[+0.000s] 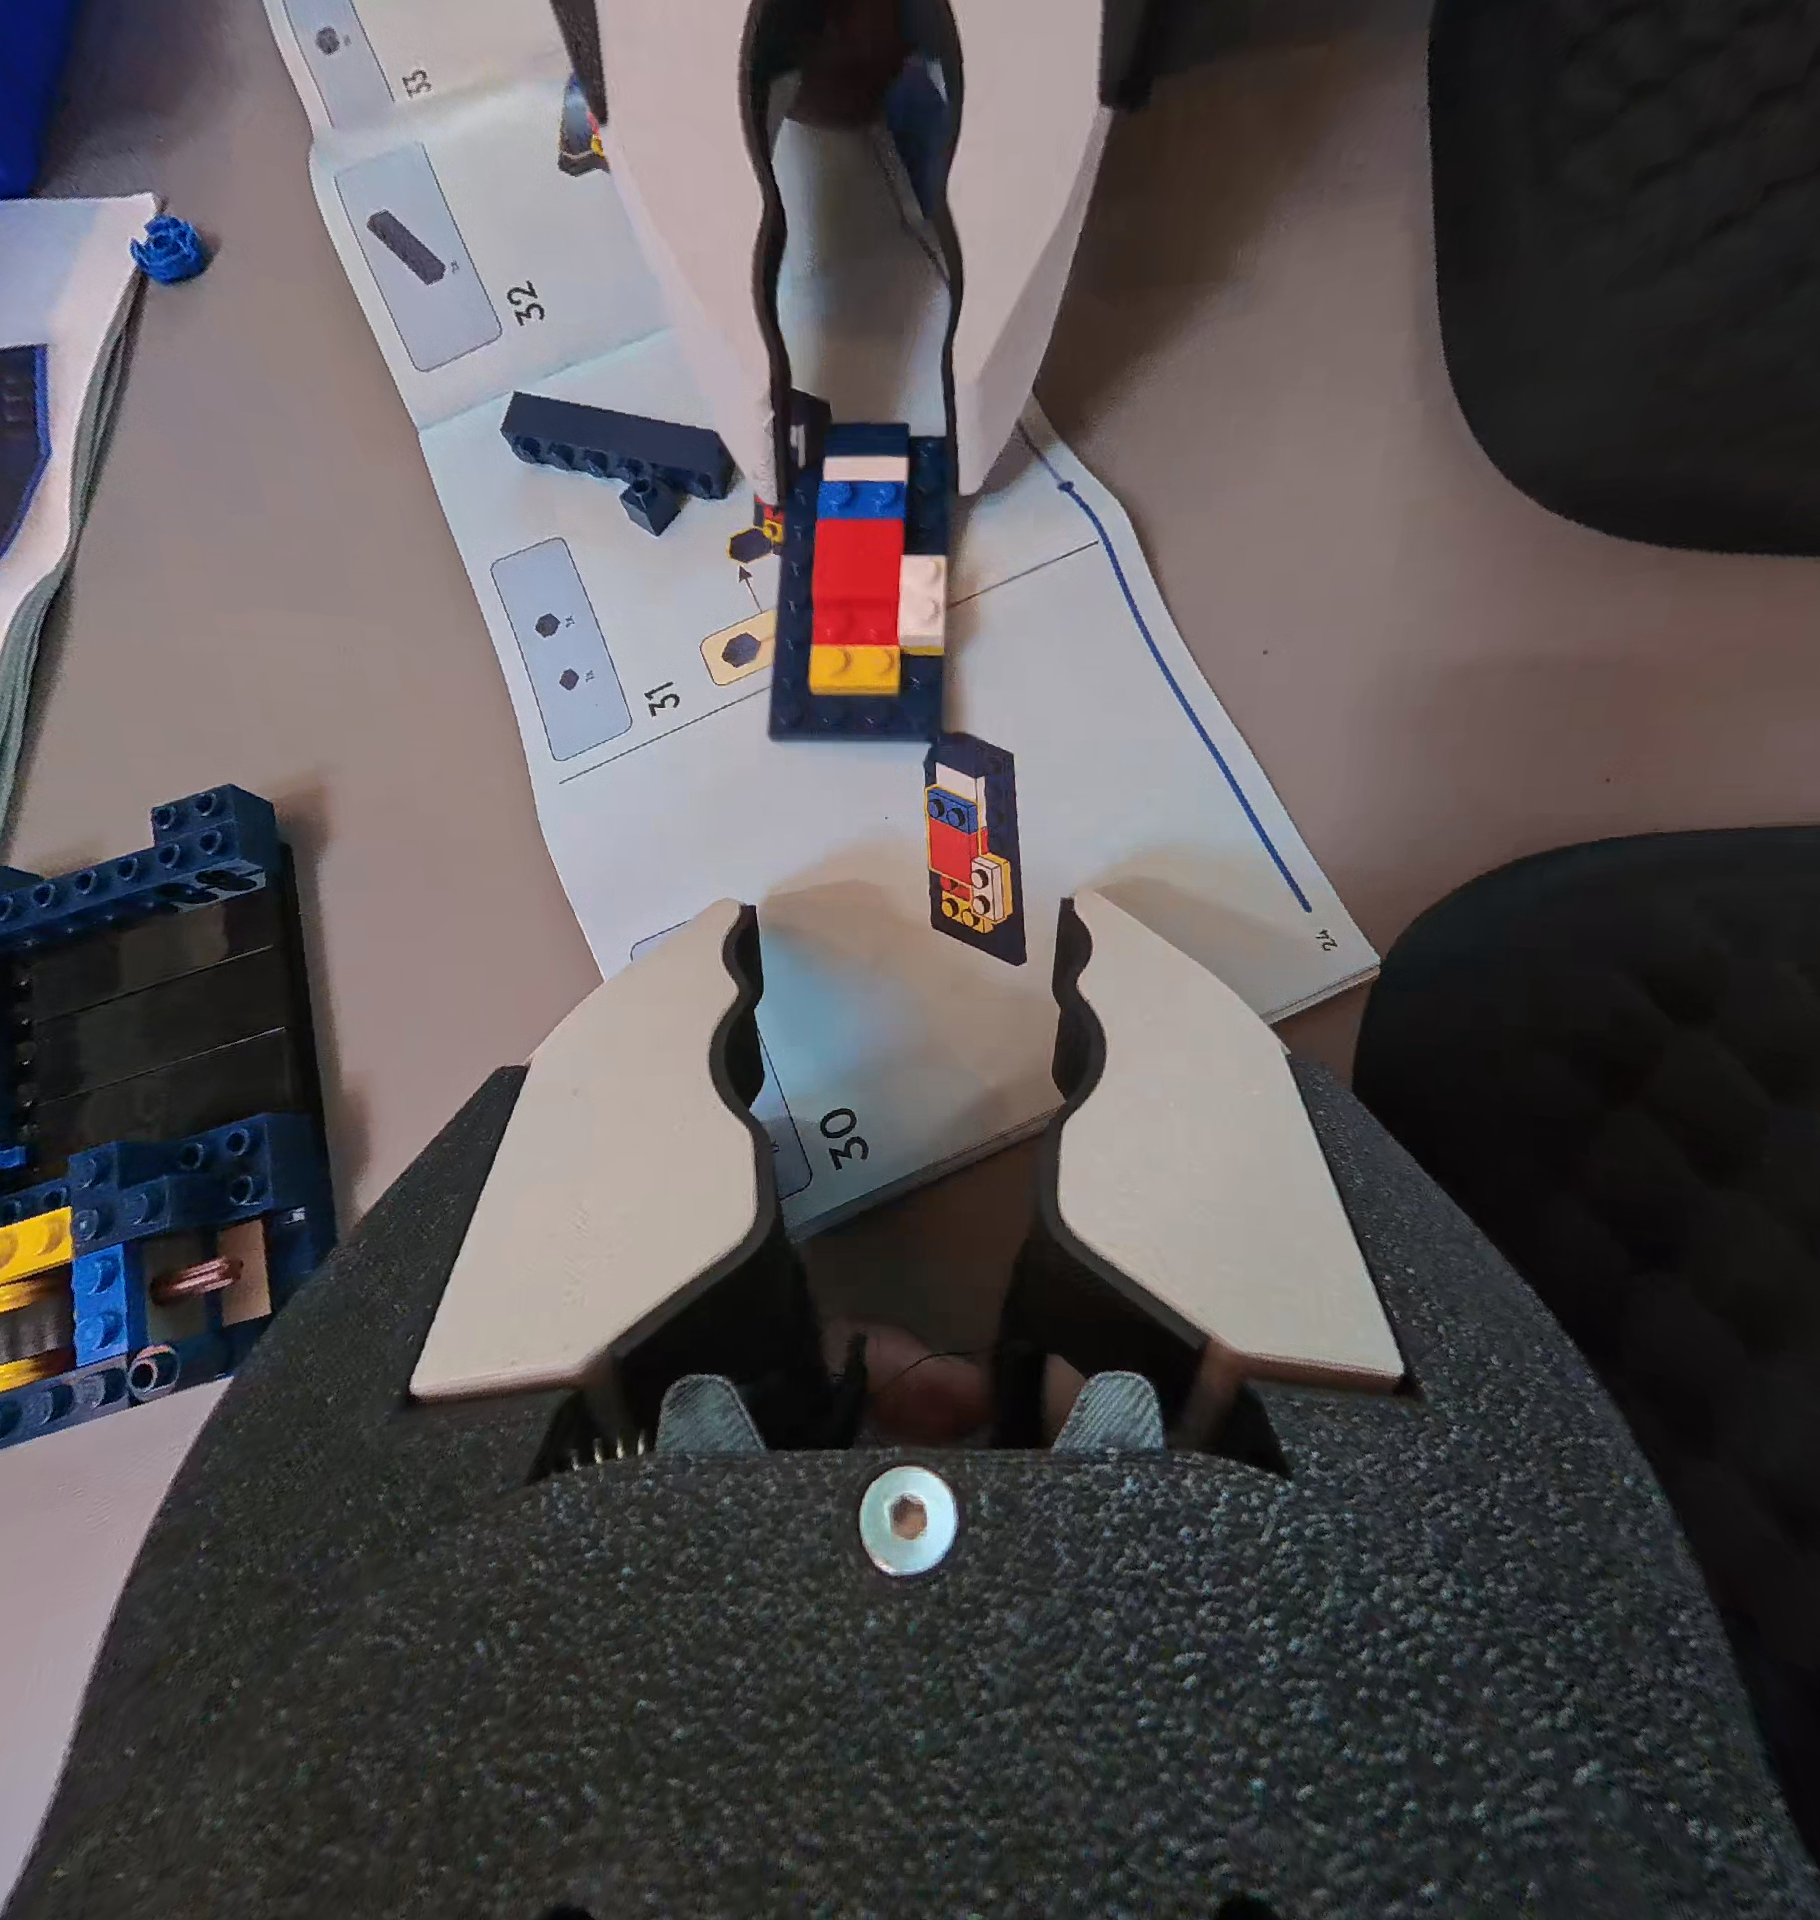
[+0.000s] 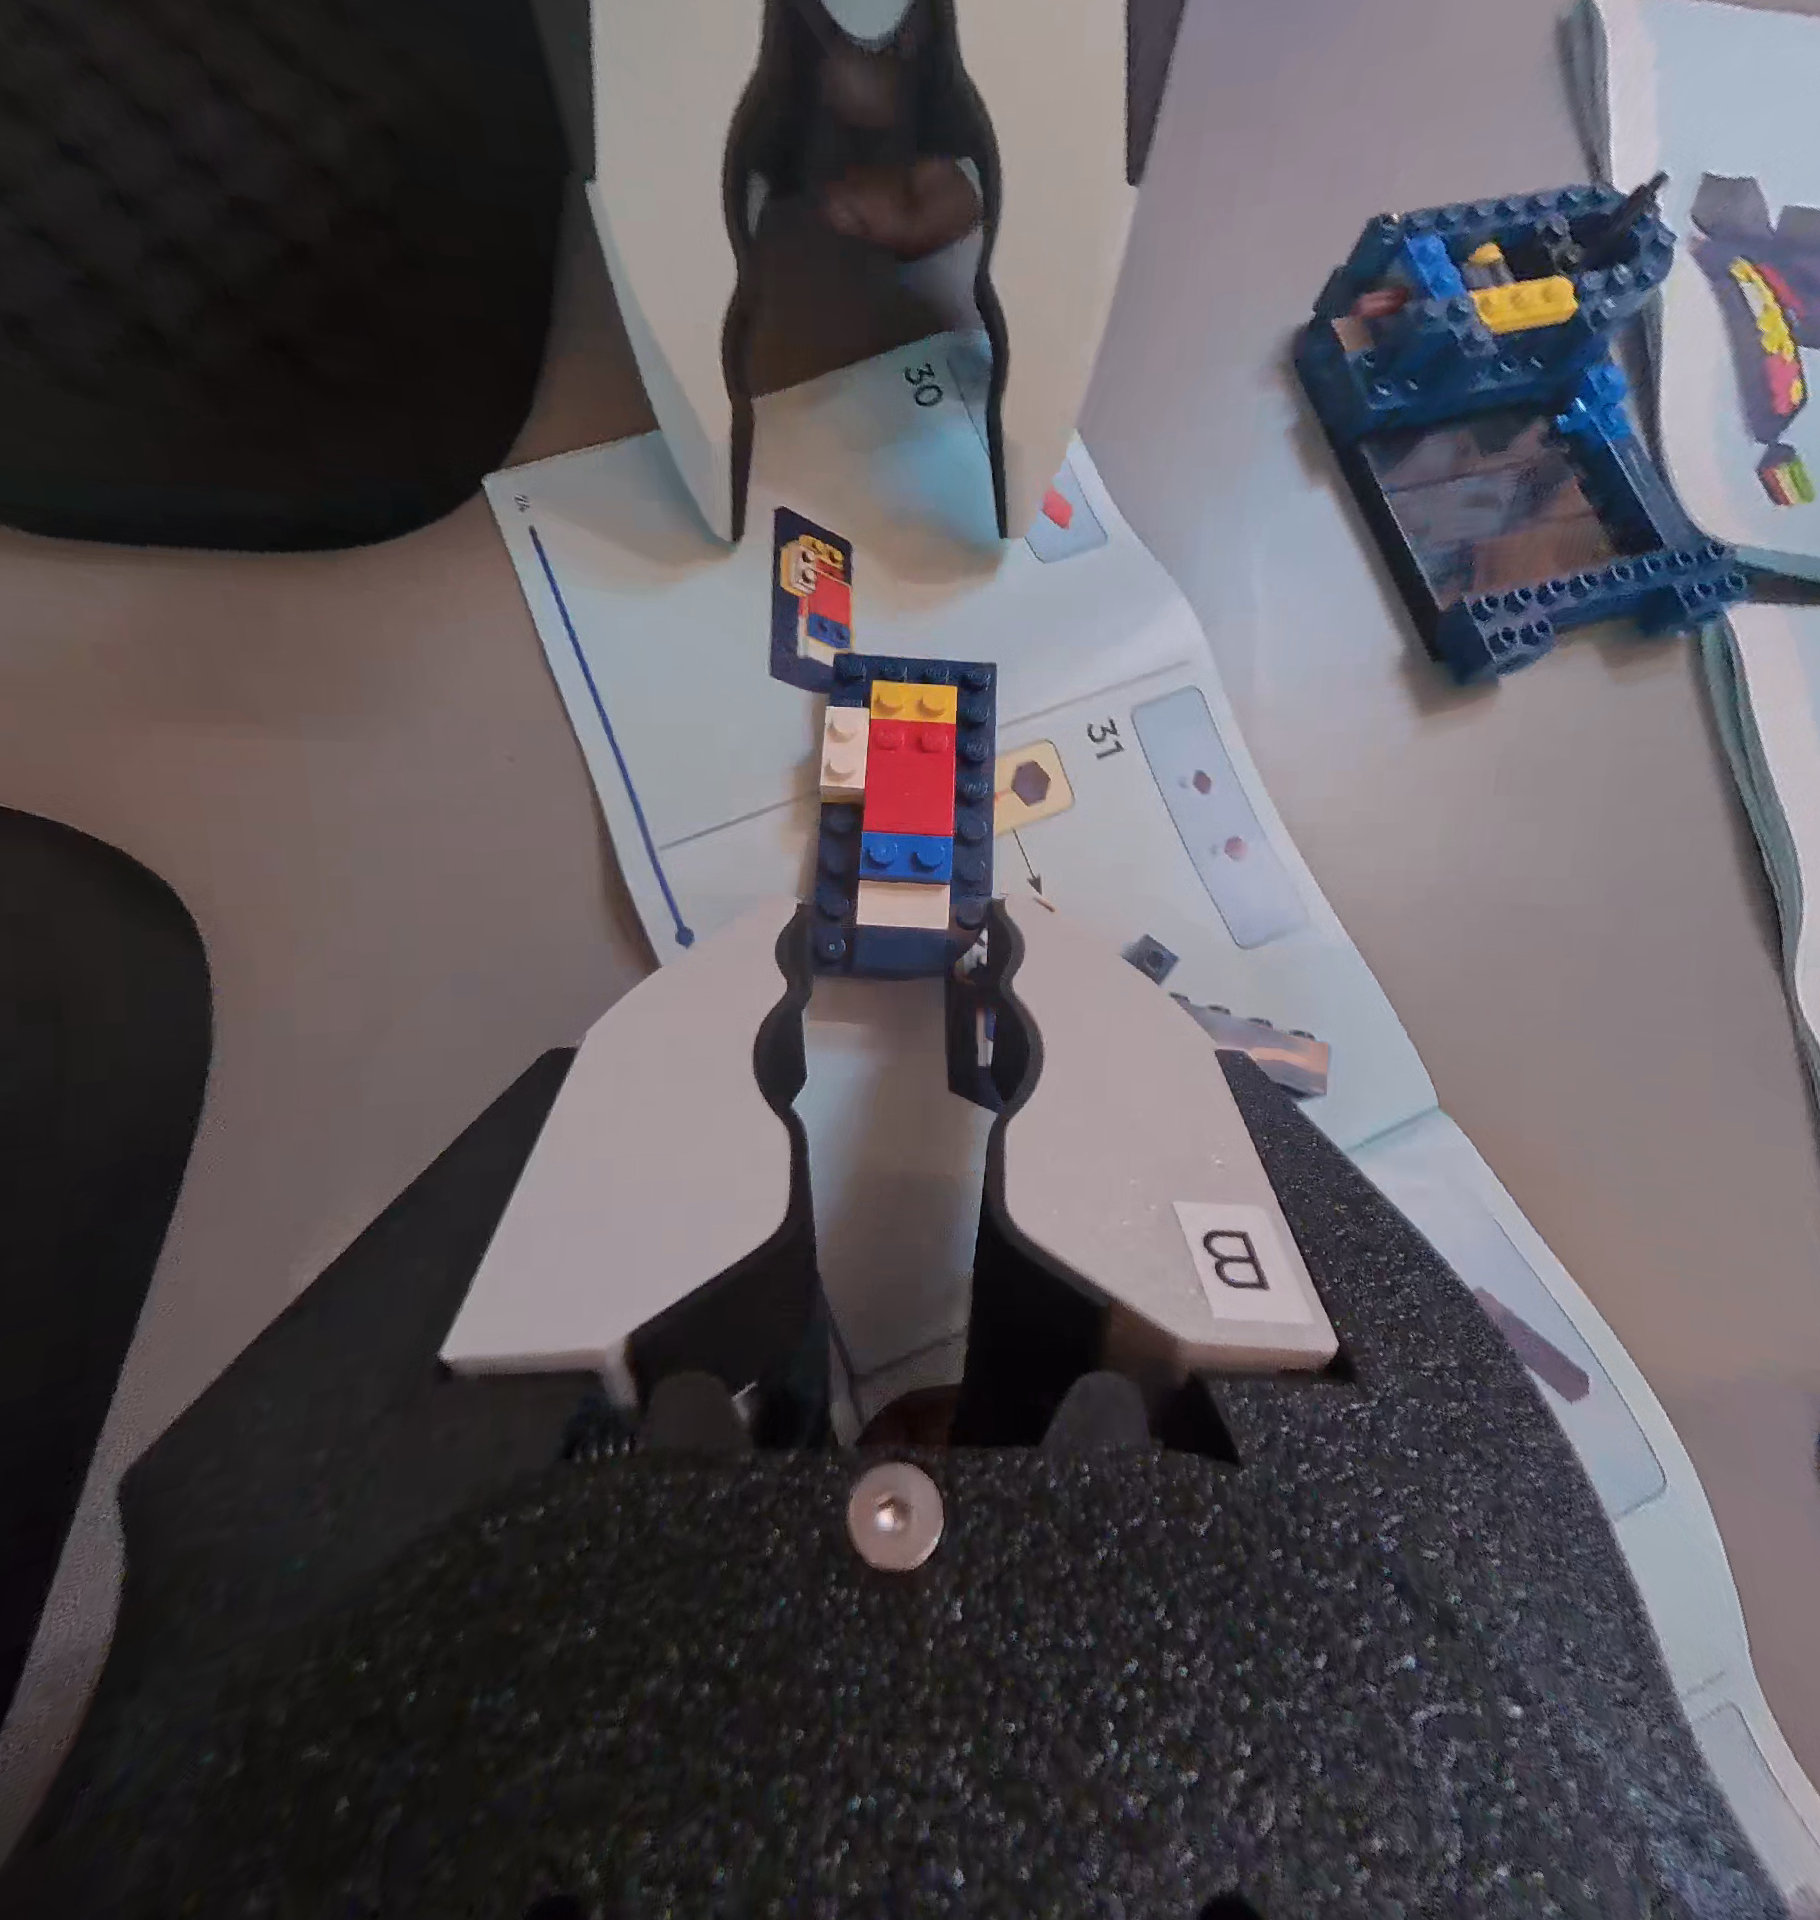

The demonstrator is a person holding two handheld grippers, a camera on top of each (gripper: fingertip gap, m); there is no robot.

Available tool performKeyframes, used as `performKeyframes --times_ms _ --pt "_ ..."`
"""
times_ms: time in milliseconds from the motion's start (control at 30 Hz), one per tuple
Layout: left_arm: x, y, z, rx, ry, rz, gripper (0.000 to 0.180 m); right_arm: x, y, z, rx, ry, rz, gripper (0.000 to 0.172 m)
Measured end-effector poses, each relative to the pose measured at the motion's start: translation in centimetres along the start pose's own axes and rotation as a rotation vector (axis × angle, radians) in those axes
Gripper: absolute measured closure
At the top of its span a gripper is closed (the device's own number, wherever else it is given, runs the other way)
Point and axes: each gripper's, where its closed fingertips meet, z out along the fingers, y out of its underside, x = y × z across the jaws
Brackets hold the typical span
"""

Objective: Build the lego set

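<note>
A dark blue plate (image 2: 973, 748) topped with yellow, red, blue and white bricks lies over an open instruction booklet (image 2: 1145, 665). My right gripper (image 2: 898, 914) is shut on the plate's near end, one pad on each long side. A thin dark blue piece (image 2: 973, 1029) stands against the inner face of its right finger. In the left wrist view the plate (image 1: 864, 717) sits straight ahead, with the right gripper (image 1: 872, 485) clamped on its far end. My left gripper (image 1: 908, 912) is open and empty over the booklet (image 1: 677, 831), short of the plate. It also shows in the right wrist view (image 2: 866, 528).
A long dark blue brick (image 1: 615, 447) and a small dark piece (image 1: 657, 504) lie on the booklet left of the plate. A large blue brick build (image 1: 127, 1091) (image 2: 1508, 416) stands beside a second booklet (image 1: 23, 416). There is also a small blue round piece (image 1: 168, 249). Black mesh seats (image 1: 1664, 260) border the table. Tip to tip, the grippers are about 8 cm apart. The small blue round piece (image 1: 168, 249) sits 20 cm or so from the ends of my right fingers.
</note>
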Motion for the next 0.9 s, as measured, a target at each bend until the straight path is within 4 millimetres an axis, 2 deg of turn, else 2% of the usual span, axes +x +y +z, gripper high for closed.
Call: performKeyframes --times_ms 67,333,467,900 --pt "0.00 0.01 0.01 0.003 0.001 -0.001 0.126 0.47 0.64 0.08 -0.018 0.017 0.015 0.140" --pt "0.03 0.06 0.02 0.008 0.009 -0.013 0.126 0.52 0.57 0.22 0.050 -0.011 0.054 0.140" --pt "-0.08 0.21 0.09 0.010 0.024 -0.064 0.124 0.50 0.58 0.24 0.050 -0.013 0.056 0.140" --pt "-0.06 0.20 0.10 0.018 0.027 -0.066 0.124 0.45 0.61 0.30 0.048 -0.022 0.065 0.140"
